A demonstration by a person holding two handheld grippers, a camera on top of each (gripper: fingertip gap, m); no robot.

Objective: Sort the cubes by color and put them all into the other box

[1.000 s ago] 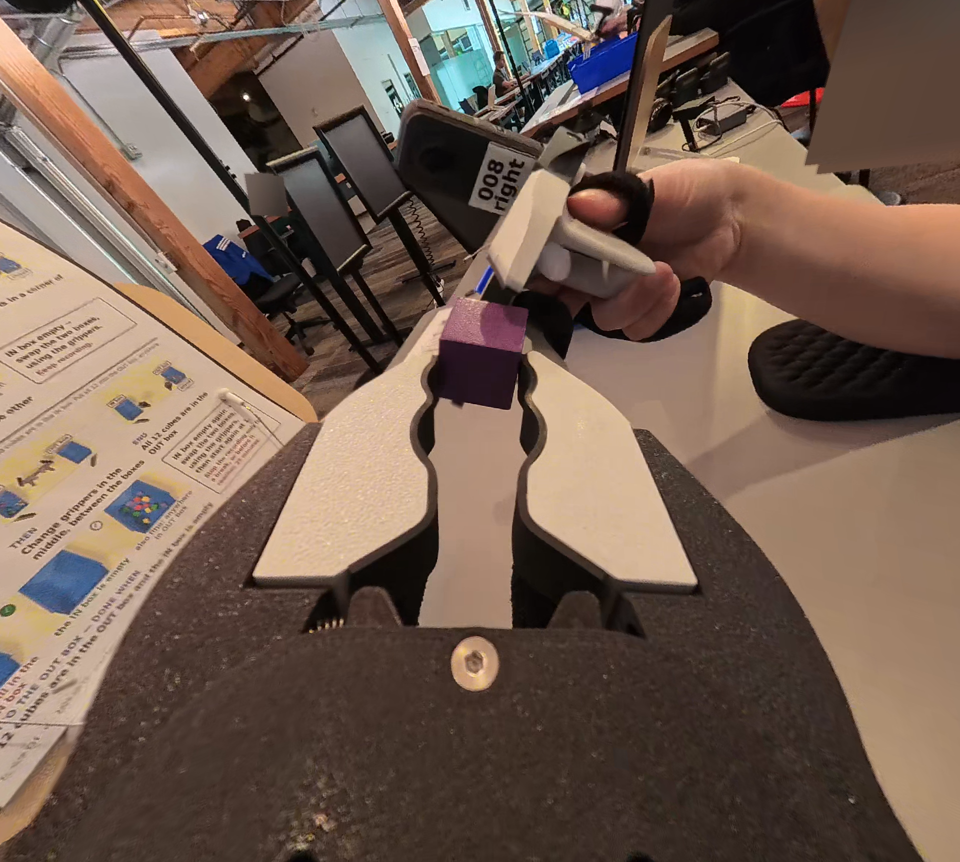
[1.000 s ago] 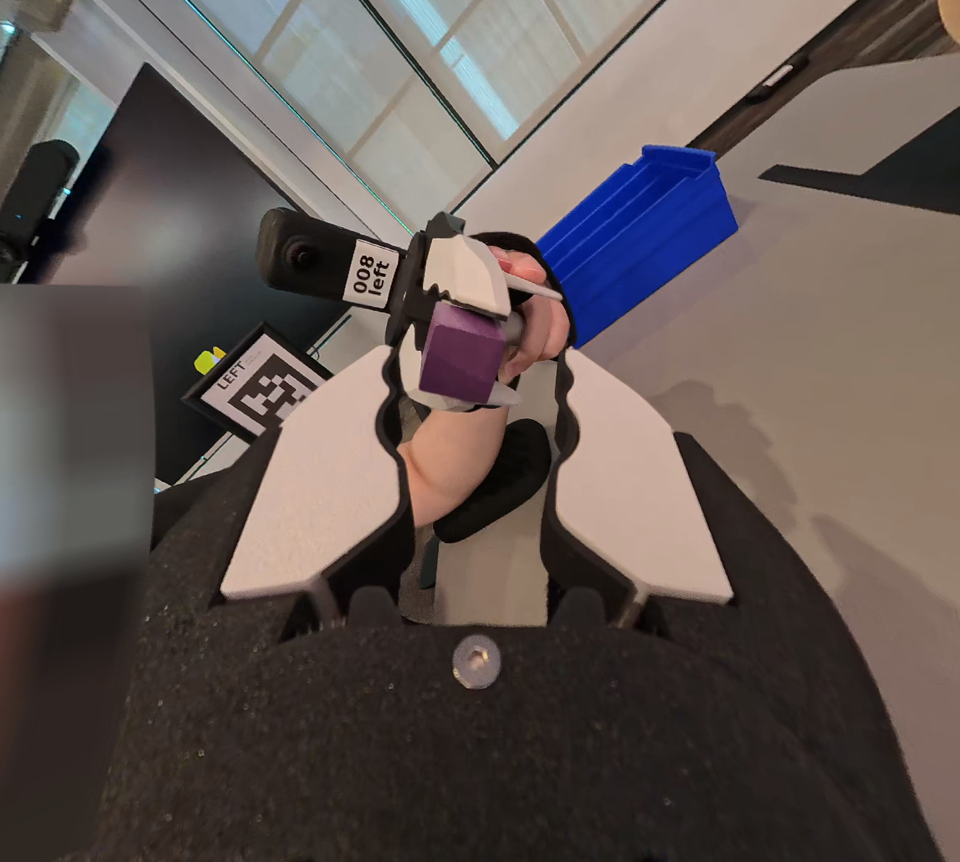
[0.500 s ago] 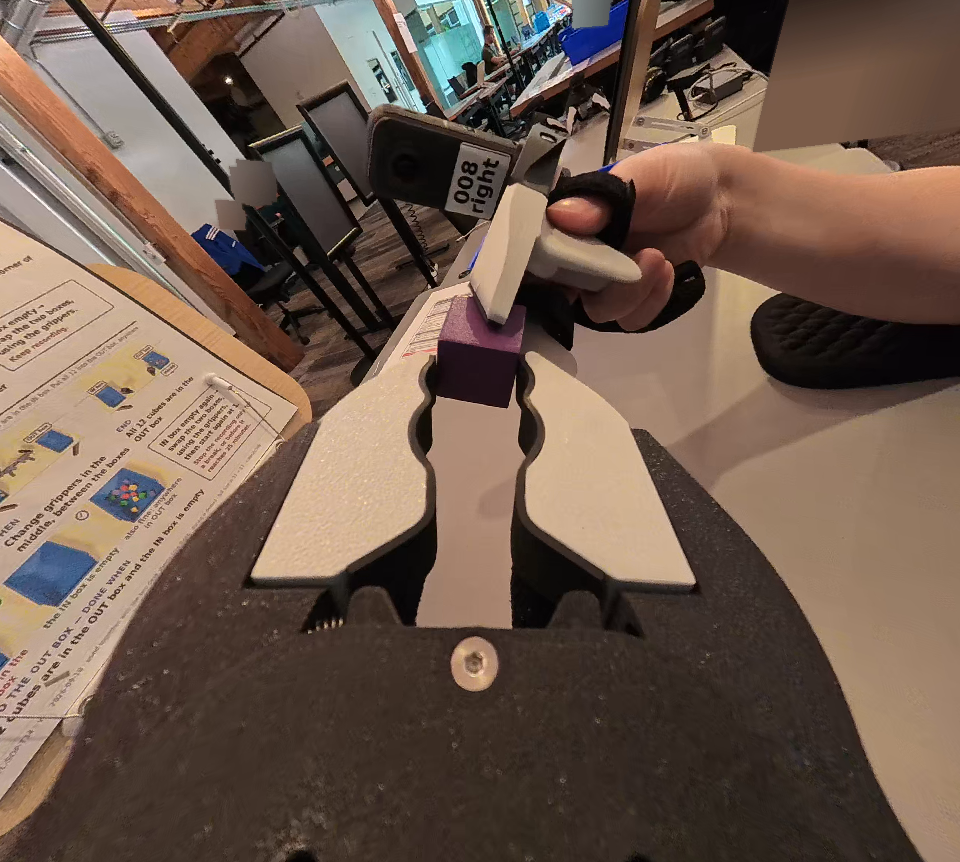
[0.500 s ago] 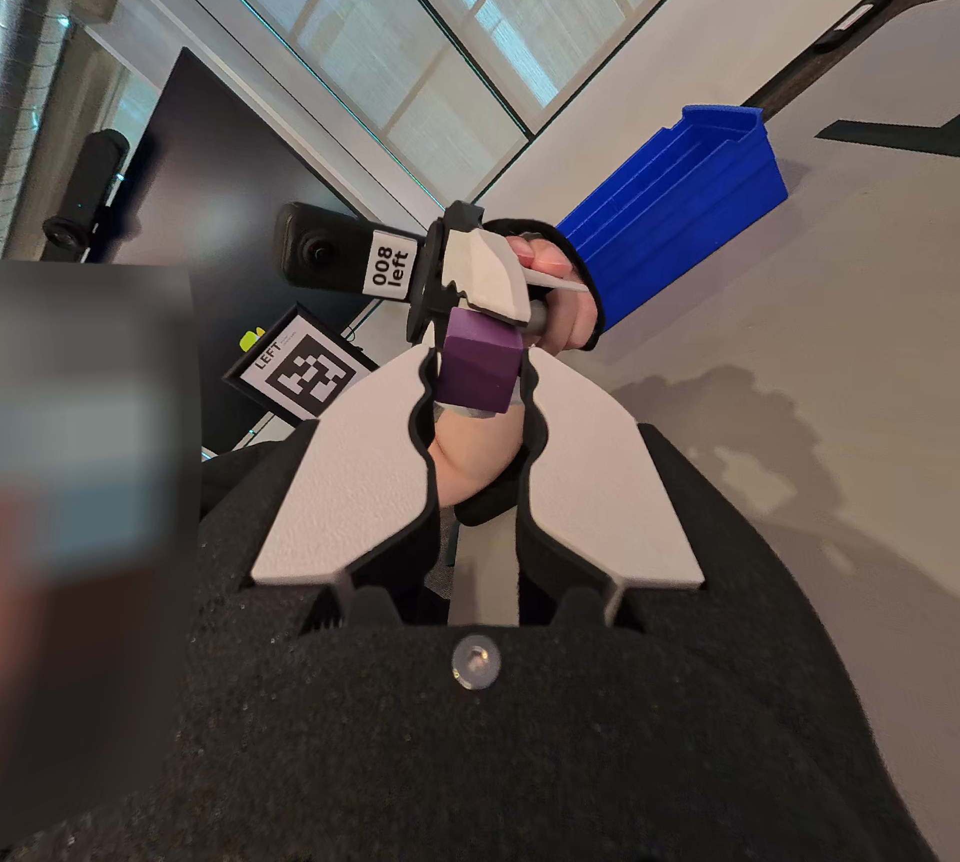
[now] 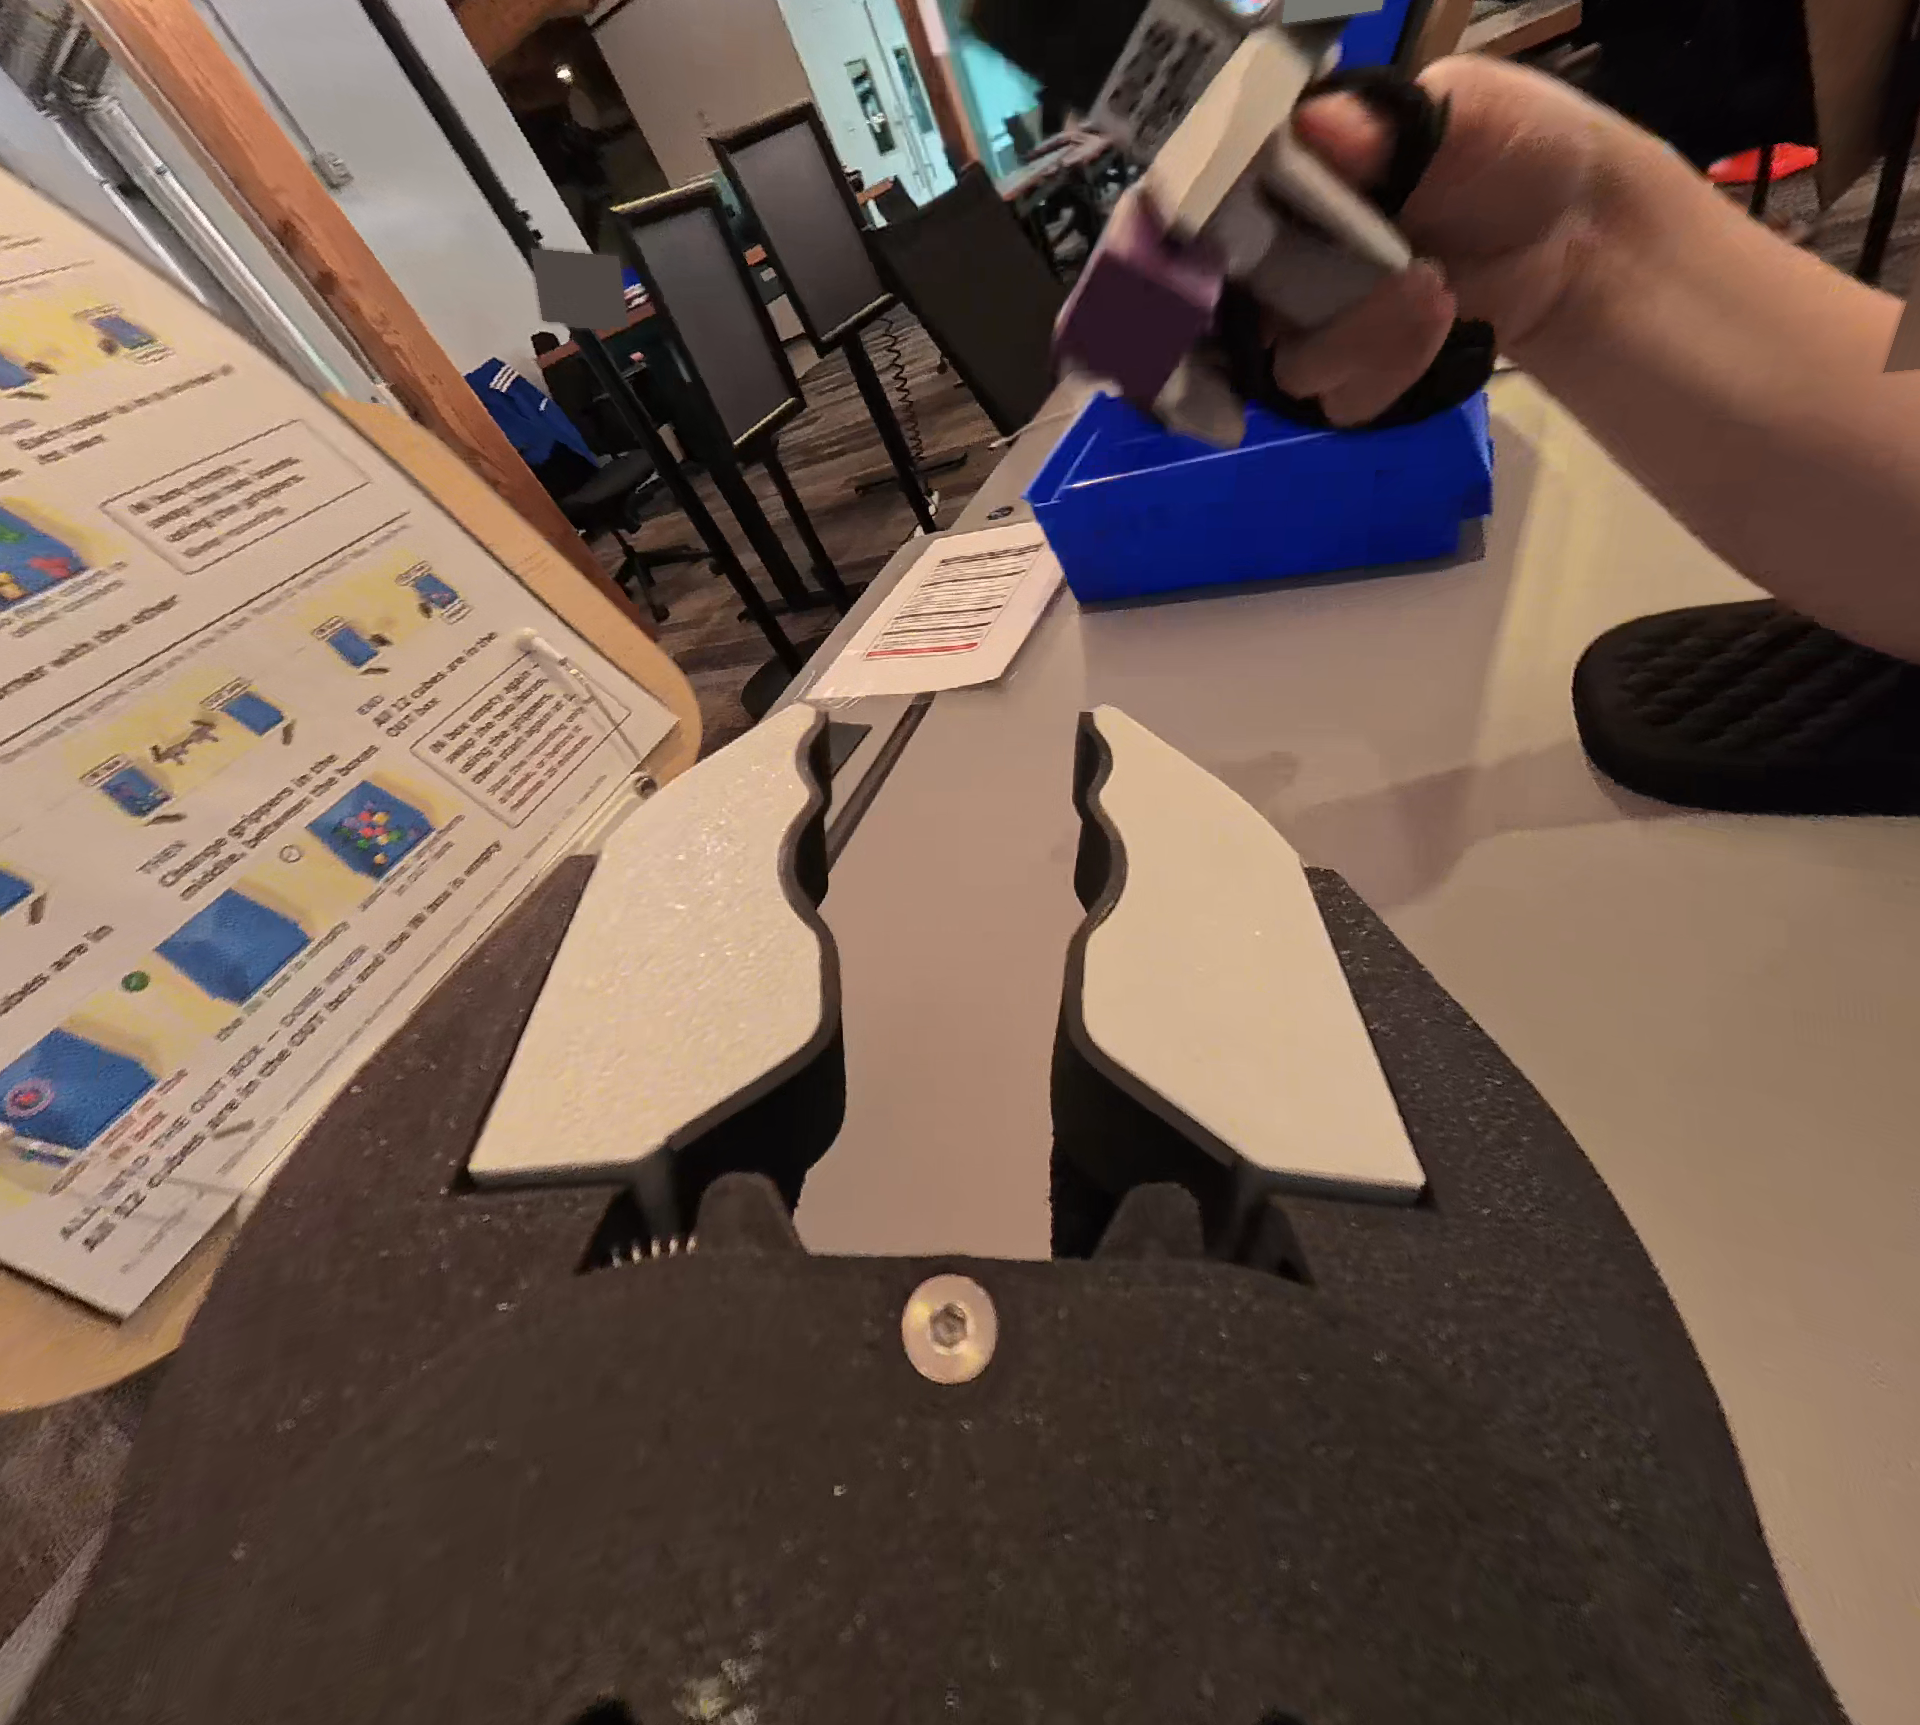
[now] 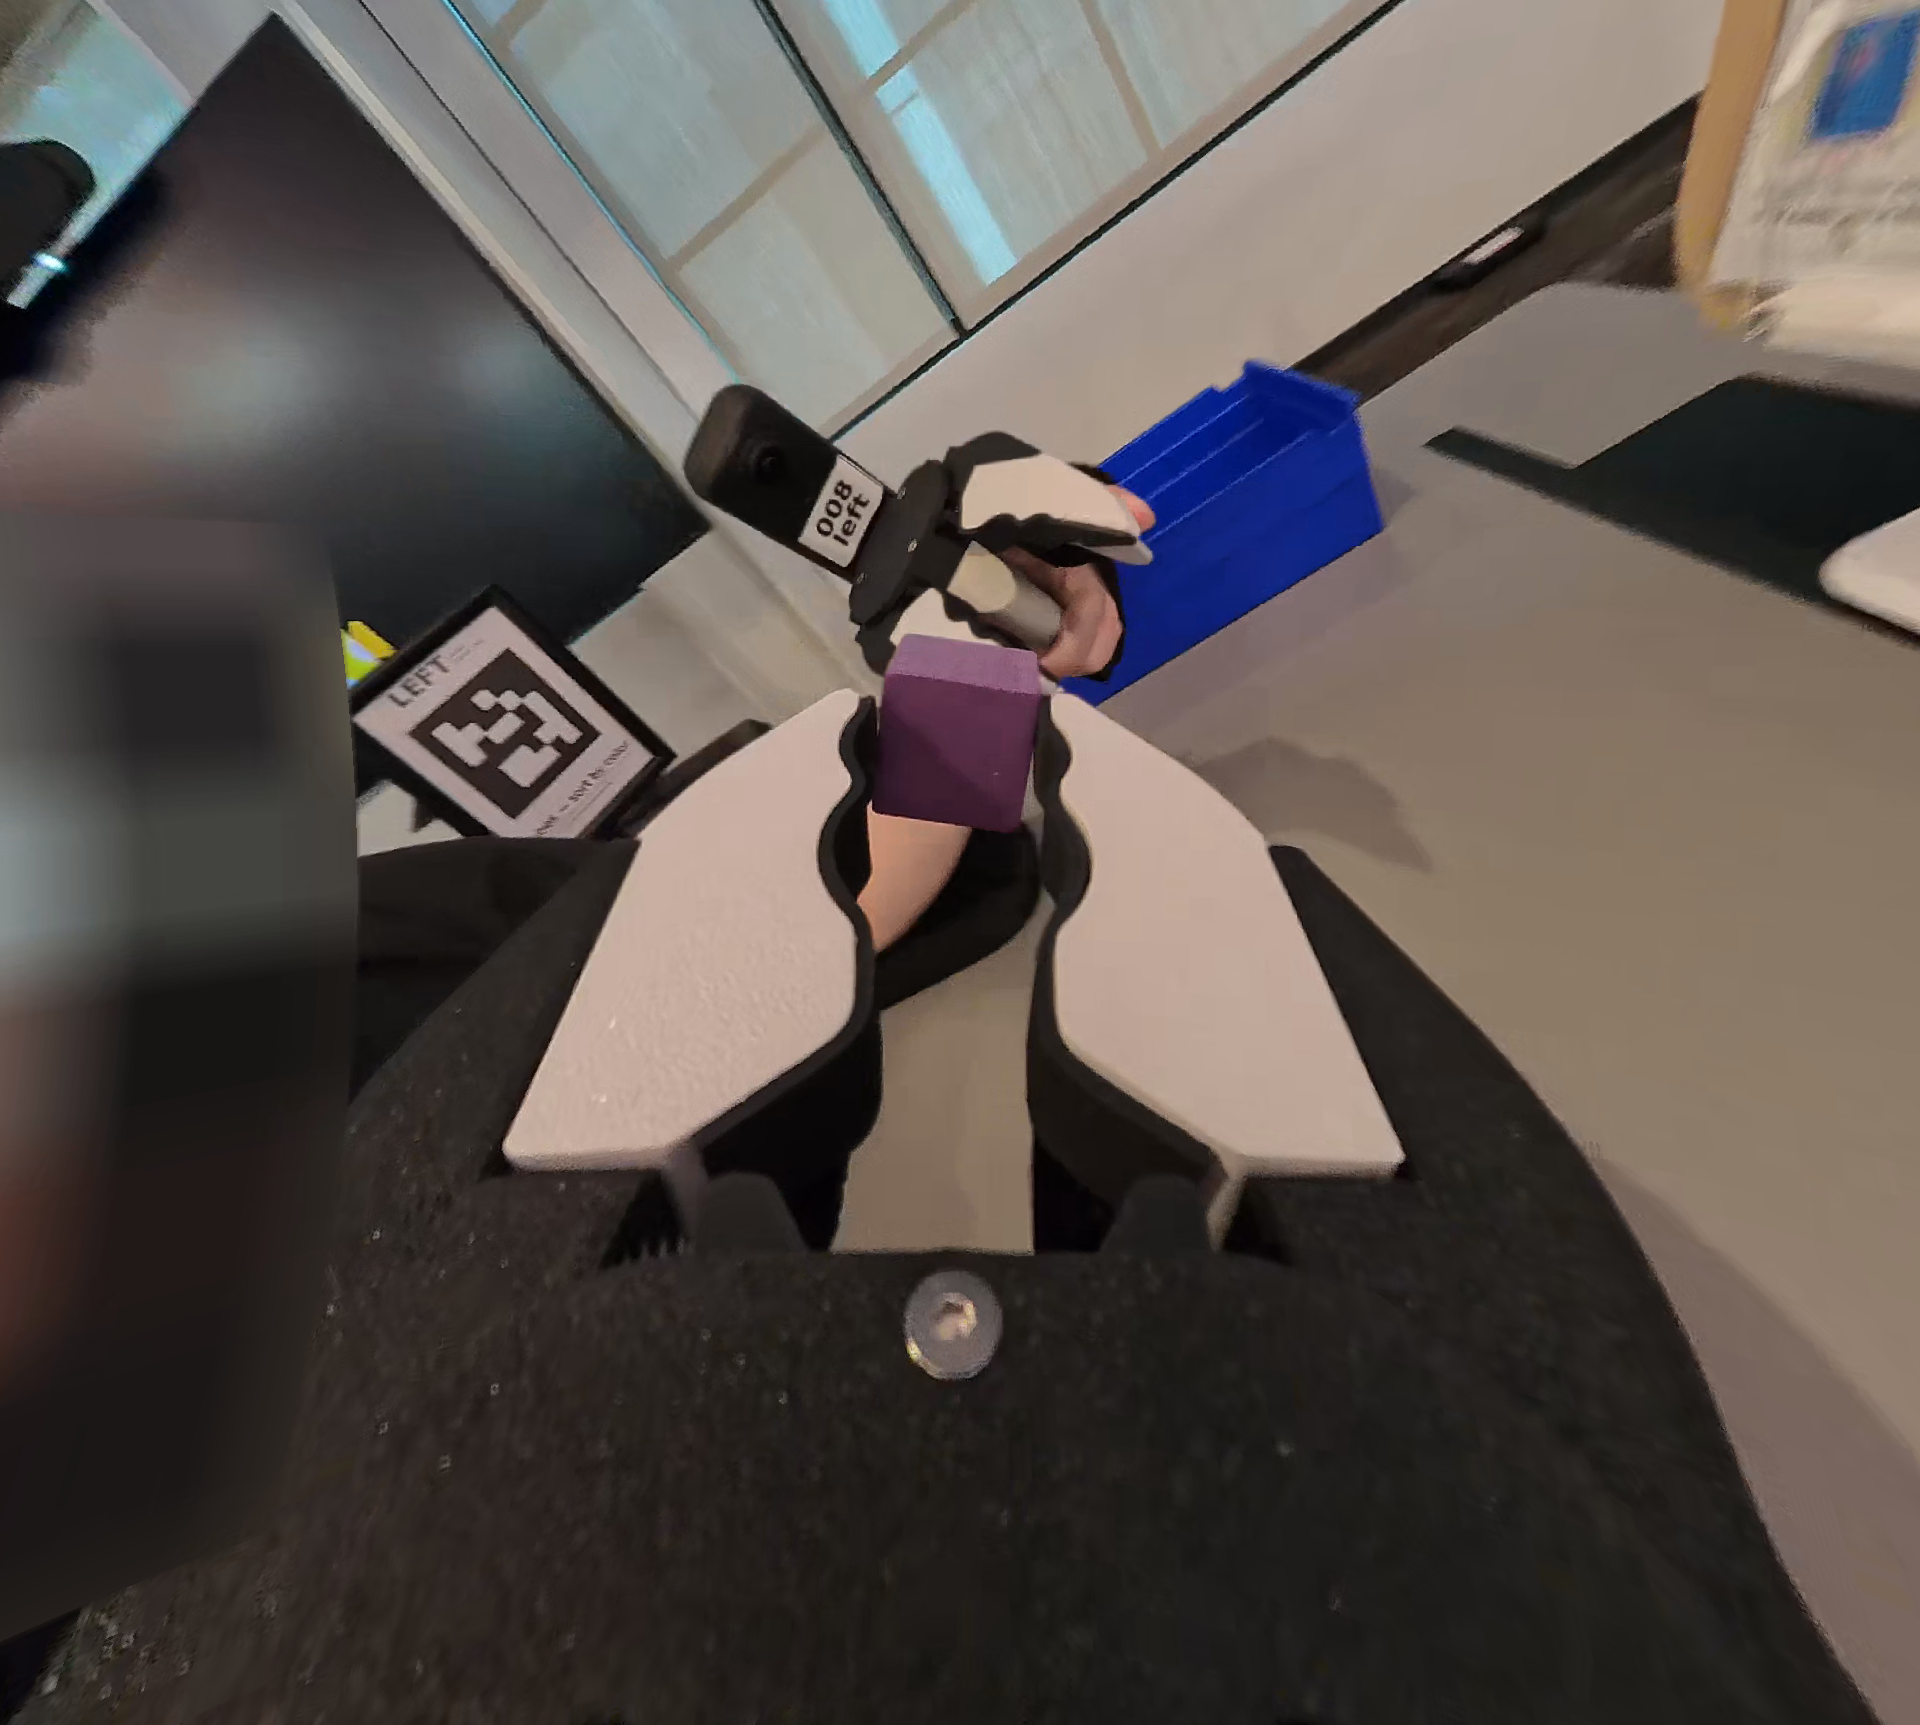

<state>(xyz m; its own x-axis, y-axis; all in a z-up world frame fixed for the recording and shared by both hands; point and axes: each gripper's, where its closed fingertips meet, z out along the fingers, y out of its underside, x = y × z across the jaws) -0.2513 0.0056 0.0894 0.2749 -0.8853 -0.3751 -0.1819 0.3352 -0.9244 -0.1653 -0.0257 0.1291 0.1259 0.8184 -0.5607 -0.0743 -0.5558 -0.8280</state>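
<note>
The right gripper (image 6: pixel 956 745), two flat pale-grey fingers with wavy black-edged inner contours mounted on a coarse black foam-like body, clamps a matte purple cube (image 6: pixel 958 733) between its fingertips. The cube shows sharp edges and a fine-grained, unglossy surface; it is held in the air, clear of the smooth grey tabletop (image 6: pixel 1558 792).

The left gripper (image 5: pixel 951 740), of identical build, has its jaws parted with nothing between them; only bare tabletop shows in the gap.

In the left wrist view the right gripper appears motion-blurred, gripped by a person's hand (image 5: pixel 1475 241), with the purple cube above the near left corner of a blue rectangular plastic bin (image 5: pixel 1278 512). The bin's contents cannot be seen from this angle.

In the right wrist view a second blue plastic bin with stepped inner walls (image 6: pixel 1257 522) stands on the table behind the left gripper.

Also visible:
- a white printed label sheet (image 5: pixel 951 615) lying flat just beside the first bin
- a laminated instruction sheet on a rounded wooden board (image 5: pixel 260 740)
- a black quilted pad (image 5: pixel 1745 699) under the forearm
- a framed black-and-white marker card (image 6: pixel 509 735) standing upright
</note>
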